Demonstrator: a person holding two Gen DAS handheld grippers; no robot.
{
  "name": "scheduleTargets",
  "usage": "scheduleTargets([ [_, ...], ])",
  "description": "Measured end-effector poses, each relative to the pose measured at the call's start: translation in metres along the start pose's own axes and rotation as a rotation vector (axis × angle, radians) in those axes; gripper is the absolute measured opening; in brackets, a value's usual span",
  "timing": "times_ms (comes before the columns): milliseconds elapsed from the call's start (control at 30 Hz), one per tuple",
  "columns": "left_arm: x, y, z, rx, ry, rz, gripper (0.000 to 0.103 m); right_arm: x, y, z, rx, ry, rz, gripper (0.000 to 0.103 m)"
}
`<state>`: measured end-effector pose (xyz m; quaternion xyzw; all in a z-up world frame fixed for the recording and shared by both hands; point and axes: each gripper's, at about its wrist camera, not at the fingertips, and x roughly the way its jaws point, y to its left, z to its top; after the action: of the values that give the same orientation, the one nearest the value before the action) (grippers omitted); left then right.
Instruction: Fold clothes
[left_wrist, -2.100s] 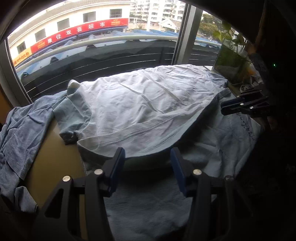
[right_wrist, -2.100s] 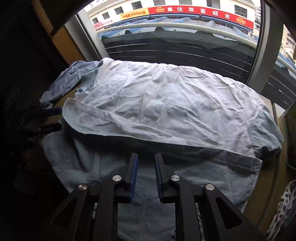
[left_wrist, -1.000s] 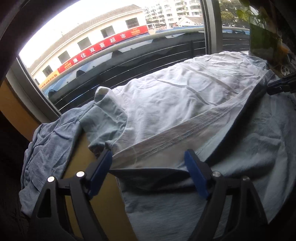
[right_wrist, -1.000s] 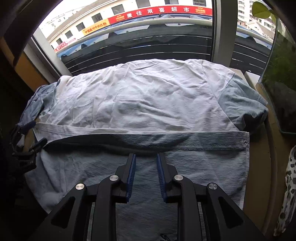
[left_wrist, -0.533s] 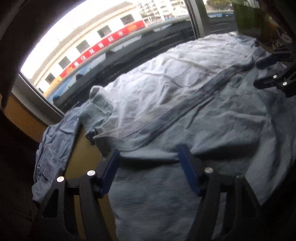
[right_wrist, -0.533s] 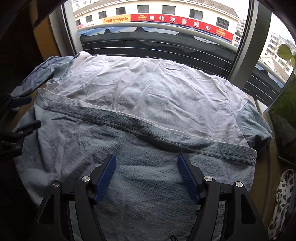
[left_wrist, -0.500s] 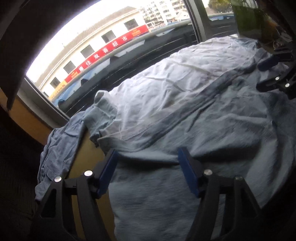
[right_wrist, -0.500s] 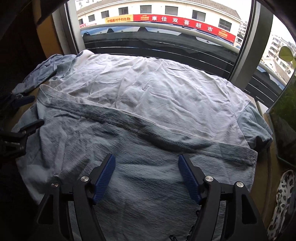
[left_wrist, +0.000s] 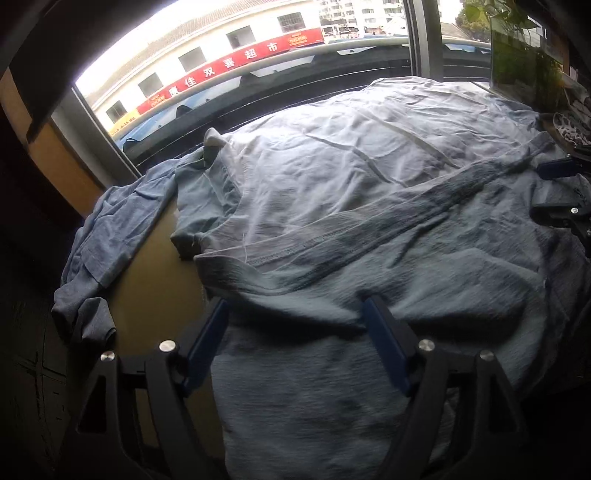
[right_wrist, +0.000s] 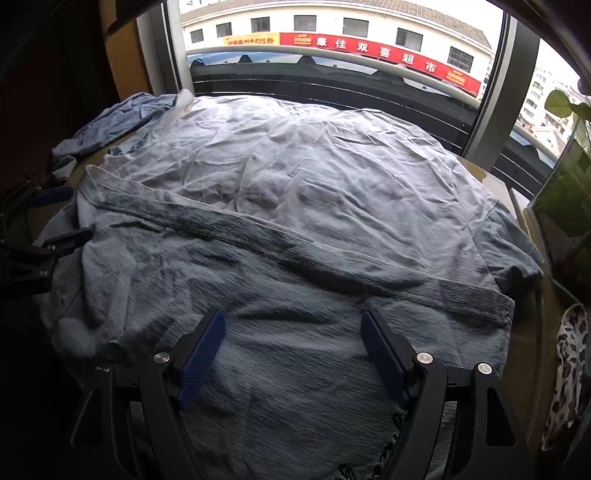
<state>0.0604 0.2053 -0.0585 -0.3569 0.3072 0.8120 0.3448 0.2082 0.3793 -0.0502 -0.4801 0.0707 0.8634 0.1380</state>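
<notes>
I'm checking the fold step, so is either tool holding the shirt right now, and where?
Nothing is held. The left tool and right tool both stand open over the light blue cotton shirt, jaws just opened, pads not pressing it.

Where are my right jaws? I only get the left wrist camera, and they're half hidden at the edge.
Observer: The right gripper has just been opening. Its jaws stand wide over the blue T-shirt, pinching nothing.
Operator: Where's the other sleeve?
Observer: The other sleeve lies by the table edge, near the glass tank.
Operator: Is there a picture on the shirt?
Observer: There is a dark marking low down, but it is too cut off to read.
</notes>
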Motion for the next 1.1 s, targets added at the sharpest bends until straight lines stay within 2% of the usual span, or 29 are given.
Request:
scheduleTargets([
  [67, 0.005, 0.011, 0.007, -0.050, 0.014, -0.011, 0.074, 0.000, 0.000, 0.000, 0.002, 0.003, -0.001, 0.079],
  [133, 0.003, 0.040, 0.010, -0.172, 0.017, -0.021, 0.072, 0.000, -0.001, -0.001, 0.000, 0.006, 0.001, 0.079],
  [200, -0.003, 0.078, 0.010, -0.360, 0.017, -0.120, 0.073, 0.000, -0.001, -0.002, 0.000, 0.005, 0.000, 0.079],
  [267, -0.005, 0.116, 0.008, -0.532, 0.009, -0.192, 0.080, 0.000, 0.000, -0.003, 0.002, 0.004, -0.002, 0.079],
  [333, 0.000, 0.146, 0.009, -0.634, 0.011, -0.248, 0.082, 0.001, 0.001, -0.002, 0.006, 0.008, -0.005, 0.080],
  [367, 0.005, 0.153, 0.011, -0.647, 0.021, -0.247, 0.082, 0.001, 0.002, -0.002, 0.008, 0.010, -0.006, 0.081],
  [467, 0.027, 0.156, 0.020, -0.624, 0.059, -0.173, 0.081, 0.002, 0.001, 0.000, 0.009, 0.019, -0.006, 0.082],
  [500, 0.036, 0.154, 0.022, -0.620, 0.087, -0.199, 0.079, 0.003, 0.002, 0.000, 0.011, 0.020, -0.007, 0.082],
  [533, 0.045, 0.150, 0.024, -0.617, 0.114, -0.229, 0.069, 0.003, 0.002, 0.000, 0.013, 0.022, -0.008, 0.083],
  [567, 0.052, 0.145, 0.026, -0.609, 0.141, -0.225, 0.065, 0.003, 0.002, 0.001, 0.016, 0.024, -0.010, 0.083],
  [633, 0.057, 0.135, 0.033, -0.553, 0.132, -0.189, 0.062, 0.004, 0.002, 0.001, 0.022, 0.028, -0.014, 0.083],
  [767, 0.069, 0.131, 0.041, -0.557, 0.133, -0.180, 0.055, 0.004, 0.003, 0.002, 0.043, 0.030, -0.028, 0.083],
  [867, 0.074, 0.131, 0.044, -0.566, 0.135, -0.165, 0.026, 0.005, 0.003, 0.003, 0.059, 0.032, -0.037, 0.084],
  [900, 0.075, 0.133, 0.044, -0.581, 0.139, -0.181, 0.007, 0.006, 0.004, 0.003, 0.064, 0.033, -0.041, 0.084],
  [933, 0.076, 0.138, 0.042, -0.609, 0.142, -0.204, 0.006, 0.006, 0.004, 0.004, 0.070, 0.035, -0.045, 0.085],
  [1100, 0.076, 0.144, 0.044, -0.611, 0.153, -0.273, 0.004, 0.007, 0.005, 0.005, 0.102, 0.043, -0.064, 0.086],
])
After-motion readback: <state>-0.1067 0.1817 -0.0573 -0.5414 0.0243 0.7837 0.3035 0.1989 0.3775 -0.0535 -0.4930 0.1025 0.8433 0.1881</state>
